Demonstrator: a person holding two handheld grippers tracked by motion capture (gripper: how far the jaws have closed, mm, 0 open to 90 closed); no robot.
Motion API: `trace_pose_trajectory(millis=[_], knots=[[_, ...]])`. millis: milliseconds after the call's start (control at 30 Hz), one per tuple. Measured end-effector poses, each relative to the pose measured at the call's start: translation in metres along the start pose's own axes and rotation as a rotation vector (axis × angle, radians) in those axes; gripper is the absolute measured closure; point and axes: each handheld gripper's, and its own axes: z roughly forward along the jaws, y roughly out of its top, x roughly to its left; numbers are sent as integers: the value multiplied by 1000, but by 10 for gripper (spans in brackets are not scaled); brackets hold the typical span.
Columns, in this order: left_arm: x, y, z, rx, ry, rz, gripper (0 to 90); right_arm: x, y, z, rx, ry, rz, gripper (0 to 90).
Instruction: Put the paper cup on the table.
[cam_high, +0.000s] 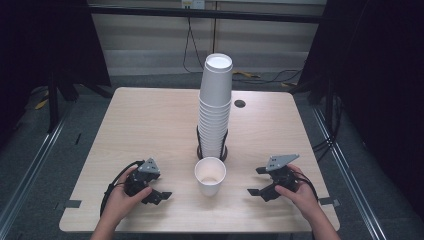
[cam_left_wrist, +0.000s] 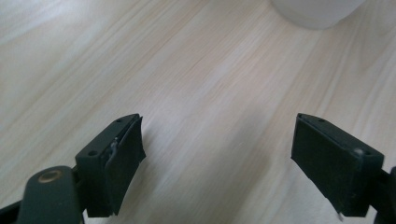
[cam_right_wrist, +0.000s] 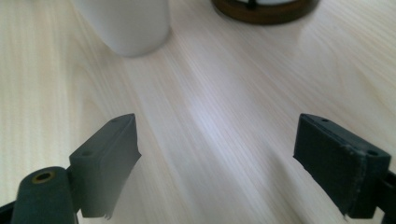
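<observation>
Both grippers rest low over the worktop (cam_high: 150, 125) with jaws spread and nothing between them: the left gripper (cam_high: 161, 196) just left of the single paper cup (cam_high: 210, 175), the right gripper (cam_high: 257, 181) somewhat farther off on its other side; the cup stands upright, mouth up, directly before the tall cup stack (cam_high: 216, 105), which rises vertically from a dark holder (cam_high: 223, 152).

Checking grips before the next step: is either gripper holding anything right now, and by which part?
Nothing is held. The left gripper and right gripper both have open jaws with bare table between them, either side of the single cup.
</observation>
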Motion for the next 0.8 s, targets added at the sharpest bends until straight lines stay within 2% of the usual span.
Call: trace_pose_trajectory(millis=[67, 200, 333, 433, 533, 633, 800], knots=[[2, -4, 2, -1, 10, -13, 166, -1, -2, 0, 6, -12, 1, 134], [2, -9, 2, -26, 31, -2, 159, -5, -12, 0, 16, -32, 24, 135], [1, -13, 6, -60, 82, 43, 151, -6, -16, 2, 31, -64, 22, 135], [1, -15, 9, -87, 82, 40, 104, -8, -20, 3, 31, -82, 29, 135], [2, -18, 13, -122, 90, 32, 18, -9, -22, 3, 23, -98, 34, 135], [3, -17, 13, -112, 89, 39, 0, -8, -24, 3, 18, -132, 15, 127], [3, -17, 13, -112, 92, 40, 0, -9, -28, 3, -10, -134, 19, 105]])
